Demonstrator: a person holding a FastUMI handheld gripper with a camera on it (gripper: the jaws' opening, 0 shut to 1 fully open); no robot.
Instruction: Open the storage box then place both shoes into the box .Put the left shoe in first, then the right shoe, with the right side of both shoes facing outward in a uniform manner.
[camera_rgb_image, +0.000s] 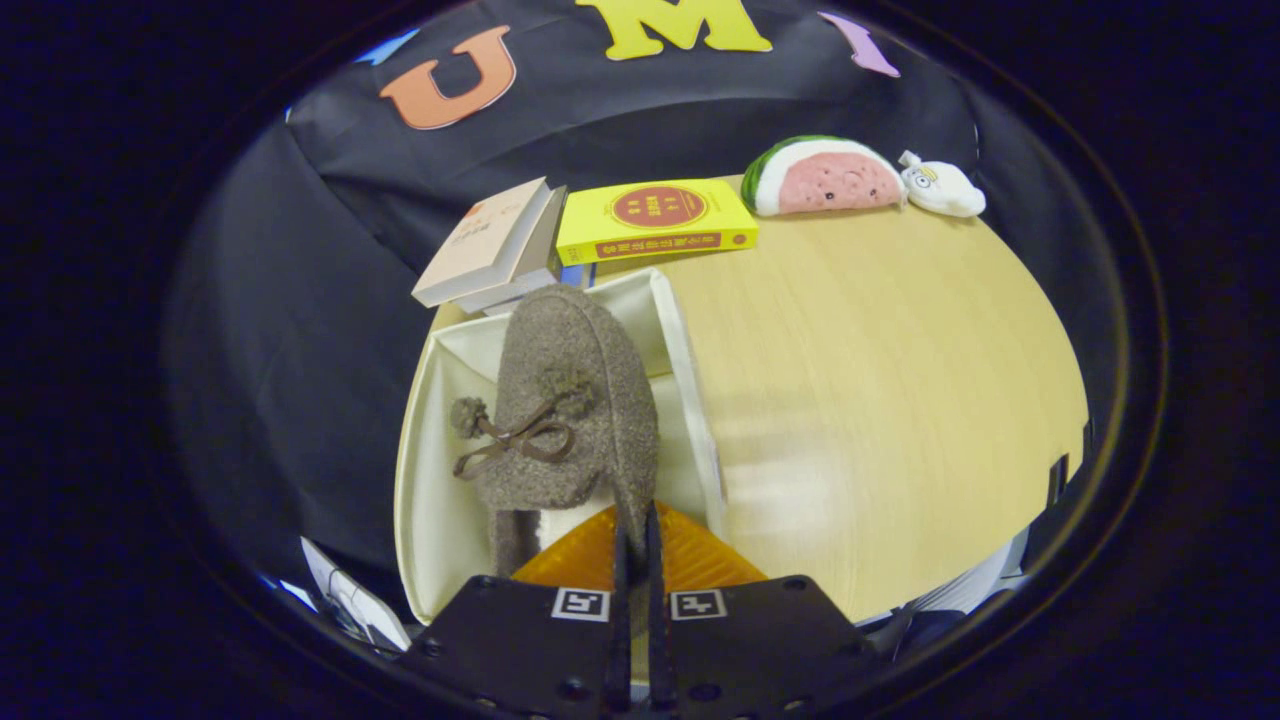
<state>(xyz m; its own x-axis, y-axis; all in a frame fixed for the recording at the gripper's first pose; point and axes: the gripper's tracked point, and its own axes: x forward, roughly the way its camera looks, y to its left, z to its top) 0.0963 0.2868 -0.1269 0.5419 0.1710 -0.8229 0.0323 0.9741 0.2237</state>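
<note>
Shoe (575, 400) – rough fuzzy wool-like cloth; box (430, 480) smooth matt fabric; table (880, 400) – smooth wood-look.

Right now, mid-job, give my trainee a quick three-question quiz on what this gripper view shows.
1. True or false: the gripper has its fingers nearly closed, pinching the rim of the brown shoe.
2. What is the shoe hanging over?
A. the yellow book
B. the open white storage box
C. the watermelon plush
3. Fill in: the small white plush lies right beside the ______ plush, at the table's far edge.

Key
1. True; both fingers press on the shoe's rim.
2. B; the shoe's toe points into the box.
3. watermelon
</note>
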